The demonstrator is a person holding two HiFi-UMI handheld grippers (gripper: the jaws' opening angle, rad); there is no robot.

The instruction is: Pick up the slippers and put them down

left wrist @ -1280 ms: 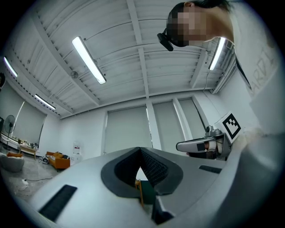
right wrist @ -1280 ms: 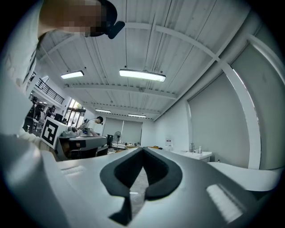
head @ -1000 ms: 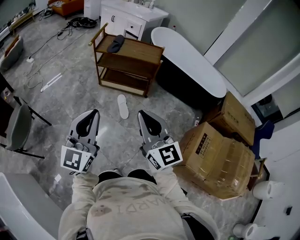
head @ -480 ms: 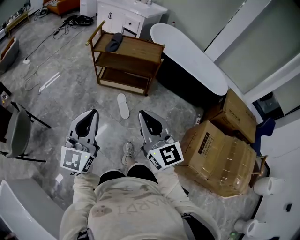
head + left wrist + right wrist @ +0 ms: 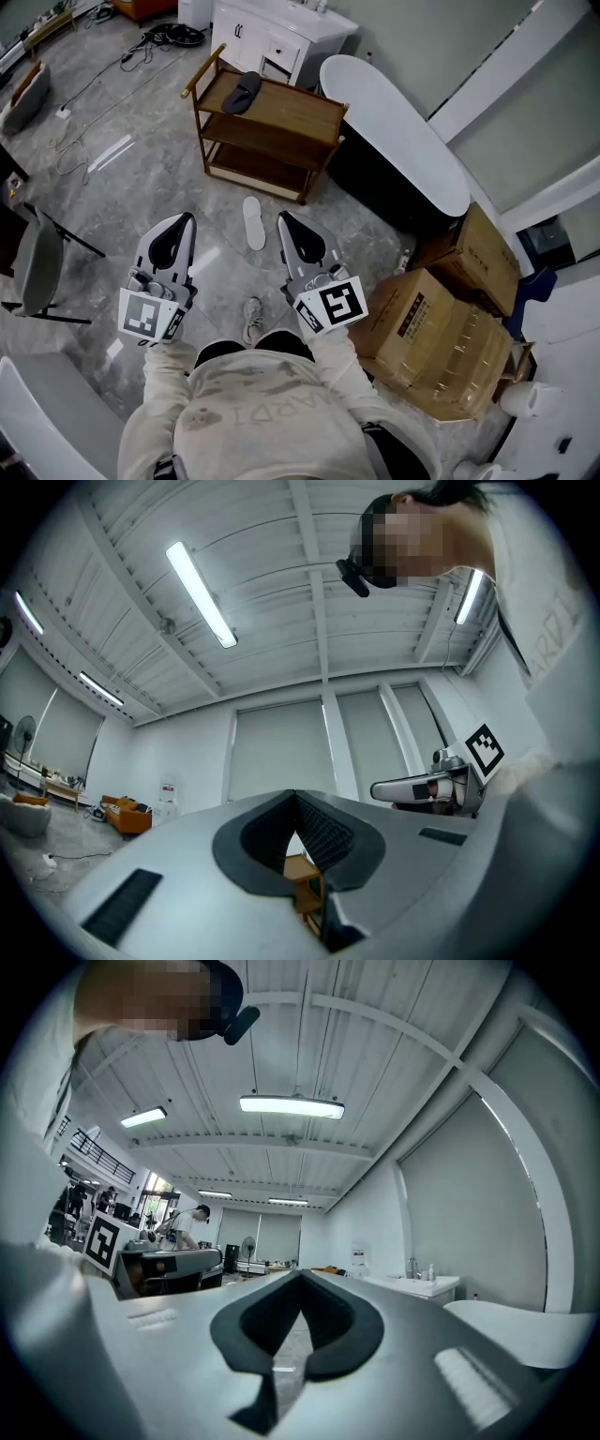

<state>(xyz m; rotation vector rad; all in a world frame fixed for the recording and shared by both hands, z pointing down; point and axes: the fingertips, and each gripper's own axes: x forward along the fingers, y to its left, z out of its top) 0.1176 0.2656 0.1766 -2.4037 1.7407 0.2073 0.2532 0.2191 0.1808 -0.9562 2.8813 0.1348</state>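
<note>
We hold the left tongs & right tongs closed, nothing in them. The white slipper lies on the floor just ahead, btw. them, nearer the right one, long axis pointing away from us. The dark slipper sits on the top shelf of the wooden trolley, well further ahead.
</note>
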